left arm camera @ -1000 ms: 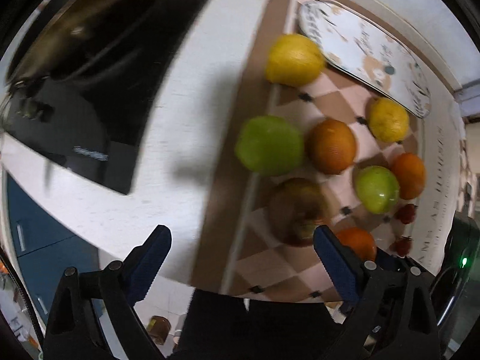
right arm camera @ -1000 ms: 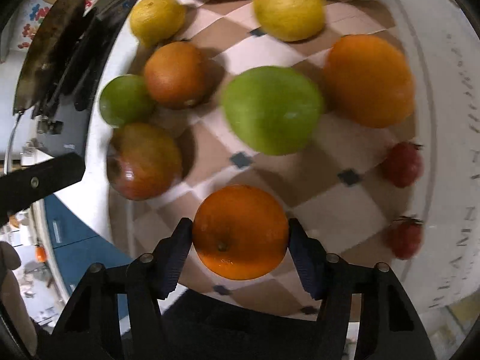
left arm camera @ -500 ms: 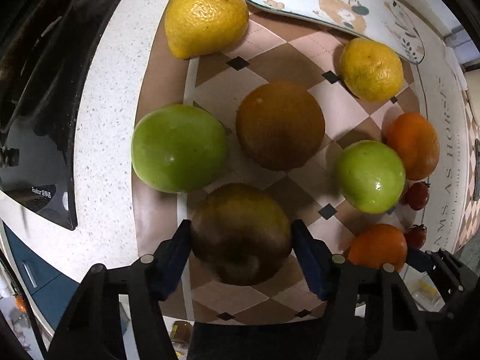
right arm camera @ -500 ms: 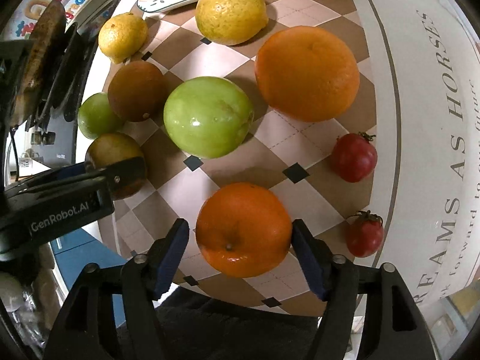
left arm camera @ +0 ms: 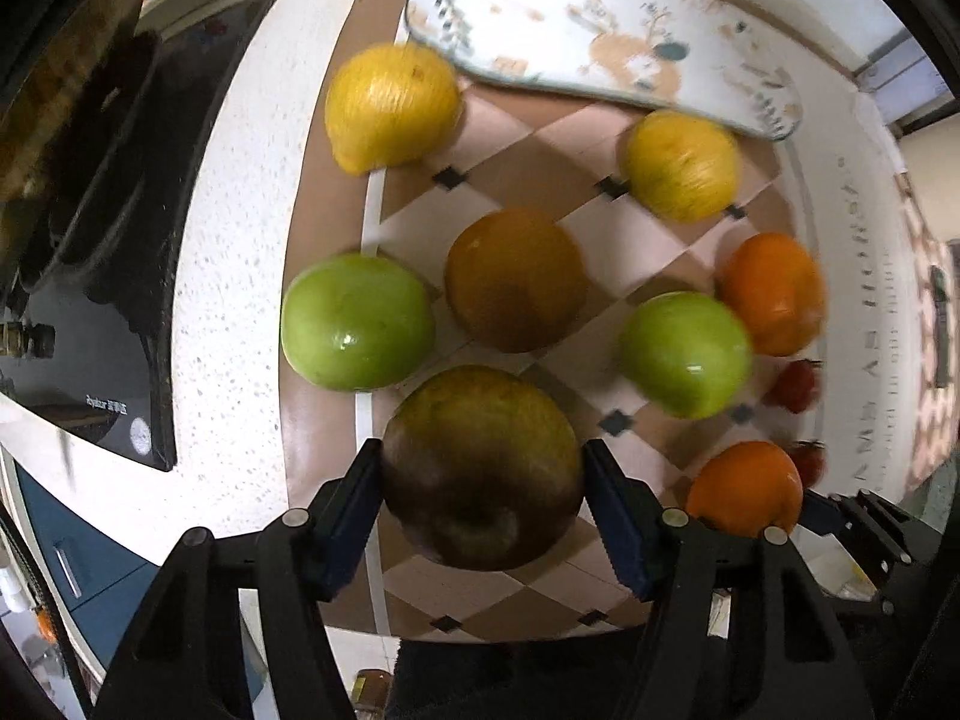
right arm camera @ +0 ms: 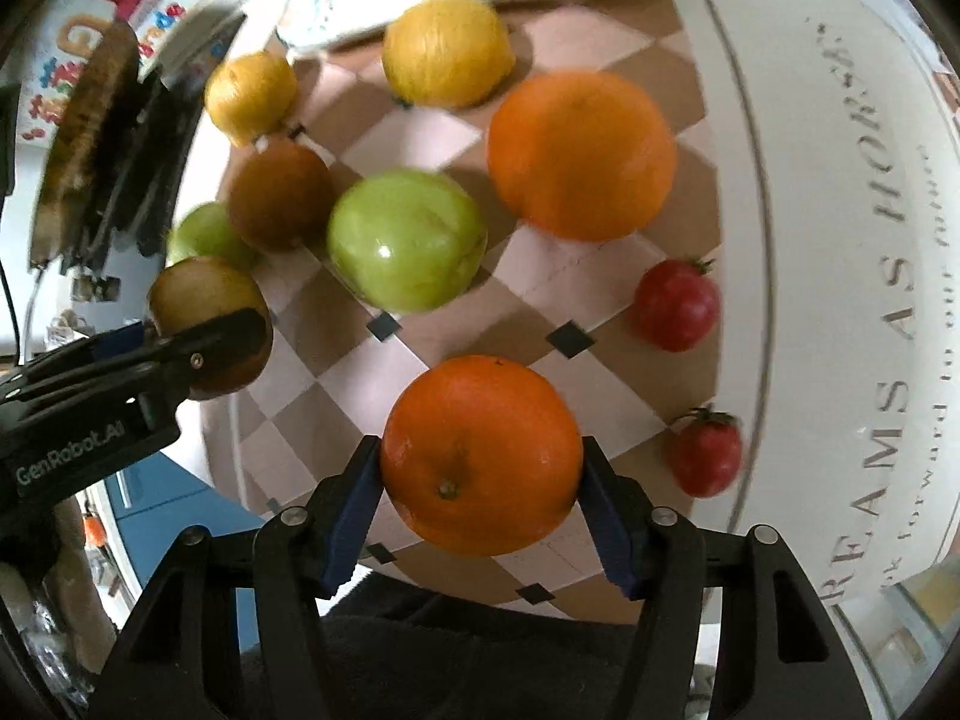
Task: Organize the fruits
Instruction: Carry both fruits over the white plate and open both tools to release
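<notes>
Fruit lies on a chequered mat (left arm camera: pixel 600 228). My left gripper (left arm camera: pixel 480 480) points straight down, and its blue pads press both sides of a dark brown-red apple (left arm camera: pixel 474 420). In the right wrist view the same gripper (right arm camera: pixel 198 342) shows at the left edge on that apple (right arm camera: pixel 204 294). My right gripper (right arm camera: pixel 480 456) has an orange (right arm camera: pixel 480 420) between its jaws, which are closing, and the pads touch its sides. Seen from the left wrist, that orange (left arm camera: pixel 744 486) sits at the lower right.
On the mat lie two lemons (left arm camera: pixel 390 105) (left arm camera: pixel 681 165), two green apples (left arm camera: pixel 357 324) (left arm camera: pixel 684 354), a brownish orange (left arm camera: pixel 516 279), another orange (right arm camera: pixel 579 153) and two small red fruits (right arm camera: pixel 675 306) (right arm camera: pixel 705 450). A patterned plate (left arm camera: pixel 600 42) is behind, a black cooktop (left arm camera: pixel 90 240) to the left.
My left gripper came over the dark apple from the left and shut on it. The right gripper's pads eased off the orange slightly, then pressed on it again.
</notes>
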Motion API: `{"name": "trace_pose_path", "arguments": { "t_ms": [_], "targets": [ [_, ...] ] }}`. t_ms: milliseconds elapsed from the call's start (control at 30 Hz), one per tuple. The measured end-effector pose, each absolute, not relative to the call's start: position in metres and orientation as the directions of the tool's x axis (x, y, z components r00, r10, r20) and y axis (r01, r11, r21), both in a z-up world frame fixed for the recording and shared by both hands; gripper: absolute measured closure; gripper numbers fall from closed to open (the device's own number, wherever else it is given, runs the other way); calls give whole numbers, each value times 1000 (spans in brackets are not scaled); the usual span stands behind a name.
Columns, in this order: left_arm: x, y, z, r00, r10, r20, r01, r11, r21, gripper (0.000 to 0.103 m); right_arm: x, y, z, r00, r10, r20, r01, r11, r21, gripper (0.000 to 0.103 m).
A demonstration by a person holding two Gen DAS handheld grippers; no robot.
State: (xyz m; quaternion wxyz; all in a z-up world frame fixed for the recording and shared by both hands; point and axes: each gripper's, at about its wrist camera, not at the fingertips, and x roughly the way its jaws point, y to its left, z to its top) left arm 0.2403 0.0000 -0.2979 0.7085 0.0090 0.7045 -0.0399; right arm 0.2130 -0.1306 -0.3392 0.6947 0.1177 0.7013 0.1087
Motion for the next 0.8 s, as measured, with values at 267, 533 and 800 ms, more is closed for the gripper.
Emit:
{"name": "trace_pose_path", "arguments": {
  "t_ms": [267, 533, 800],
  "targets": [
    [292, -18, -206, 117, -200, -973, 75, 979, -192, 40, 282, -173, -269, 172, 345, -923, 26, 935, 355, 38],
    [422, -34, -215, 119, -169, -979, 60, 985, -162, 40, 413, -178, -278, 199, 301, -933, -18, 953, 303, 38],
    [500, -43, -291, -31, -143, -989, 0, 990, -143, 40, 491, -158, -325, 93, 246, -965, -85, 967, 239, 38]
  ]
}}
